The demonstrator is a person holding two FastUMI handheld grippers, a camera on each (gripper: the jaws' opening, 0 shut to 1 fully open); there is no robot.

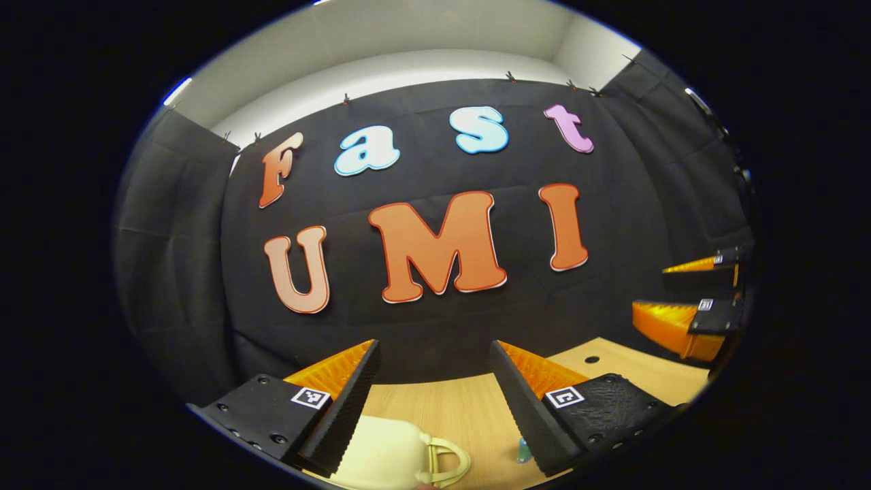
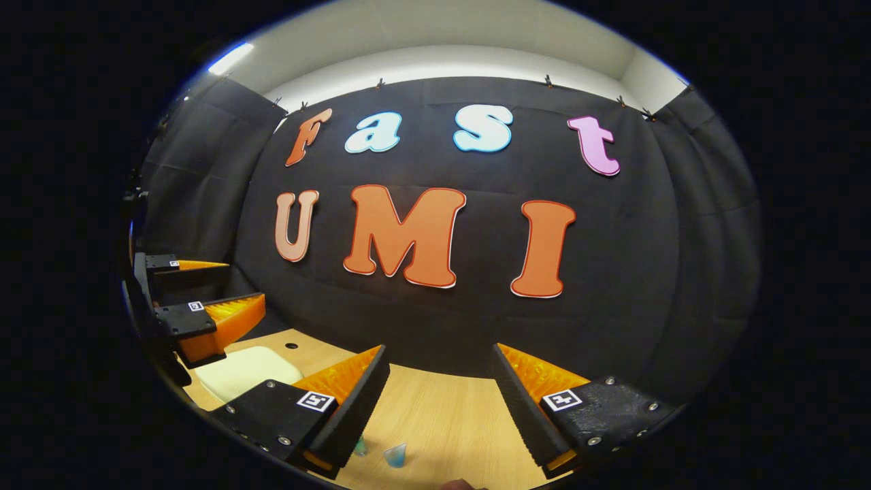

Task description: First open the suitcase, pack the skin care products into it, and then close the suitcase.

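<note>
Both claws (image 1: 433,401) (image 2: 439,405) gape empty above the suitcase (image 1: 384,456), half cut off, and blurry bottles (image 2: 395,454).

We are in a recording booth, not a lived-in home: black cloth (image 2: 680,272) hangs as walls on three sides, clipped along its top edge (image 2: 548,82) to plain pale walls (image 1: 408,75) above. A bare light-wood table (image 2: 442,422) with a small round hole (image 1: 591,358) serves as the worktop.
</note>
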